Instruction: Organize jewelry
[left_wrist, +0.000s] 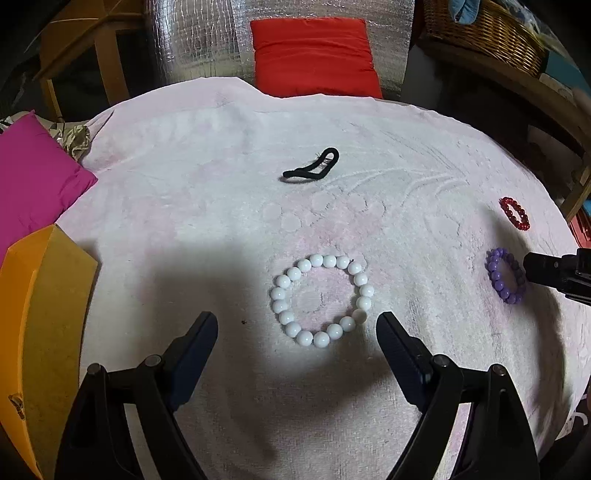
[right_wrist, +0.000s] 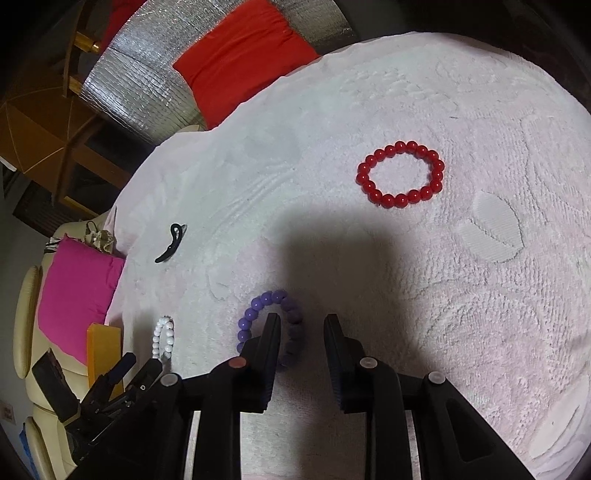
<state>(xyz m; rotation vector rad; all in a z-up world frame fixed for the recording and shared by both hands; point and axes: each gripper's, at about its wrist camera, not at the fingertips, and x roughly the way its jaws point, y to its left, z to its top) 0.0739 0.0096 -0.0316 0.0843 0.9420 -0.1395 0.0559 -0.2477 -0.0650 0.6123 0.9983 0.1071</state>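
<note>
A white bead bracelet (left_wrist: 321, 301) lies flat on the pale pink towel (left_wrist: 221, 147), just ahead of my left gripper (left_wrist: 297, 321), whose jaws stand wide open and apart from it. My right gripper (right_wrist: 303, 318) is only narrowly open over a purple bead bracelet (right_wrist: 255, 314) lying on the towel. Its left finger rests inside the ring, one side of the ring lies in the gap, and the right pad stays off it. A red bead bracelet (right_wrist: 400, 177) lies farther out, and a black hair tie (left_wrist: 314, 166) sits mid-towel.
An orange box (left_wrist: 40, 332) stands at the towel's left edge beside a pink cushion (left_wrist: 33, 184). A red cushion (left_wrist: 314, 55) and silver foil lie beyond the far edge. A wicker basket (left_wrist: 487, 33) sits on a shelf at the back right.
</note>
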